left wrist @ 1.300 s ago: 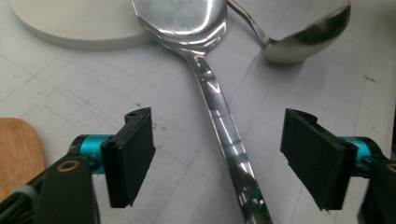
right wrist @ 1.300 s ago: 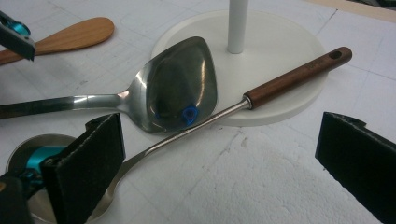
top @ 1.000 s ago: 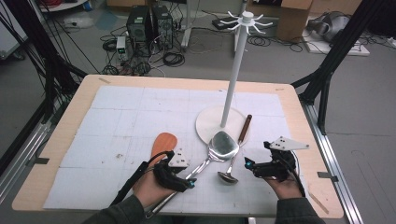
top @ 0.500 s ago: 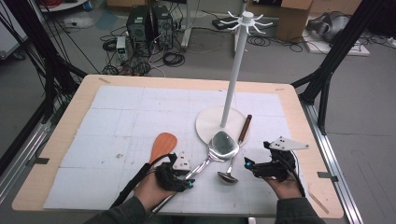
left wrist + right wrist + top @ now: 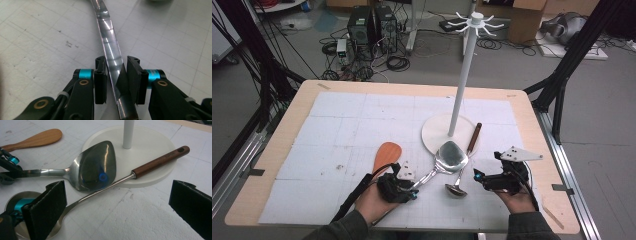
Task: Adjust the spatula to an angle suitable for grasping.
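L gripper (image 5: 115, 75) low over mat, jaws just closed on steel spatula (image 5: 451, 156) handle, R gripper (image 5: 117, 212) level, jaws wide apart

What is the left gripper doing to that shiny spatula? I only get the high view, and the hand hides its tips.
Observer: In the left gripper view, the left gripper has the spatula's handle between its fingers, which have just been closing onto it.
Operator: And the right one?
Observer: The right gripper stands wide open with nothing gripped; the ladle's bowl lies beside one finger.
Operator: Any detail on the ladle's handle?
Observer: The brown ladle handle has a hole at its end and rests on the white base.
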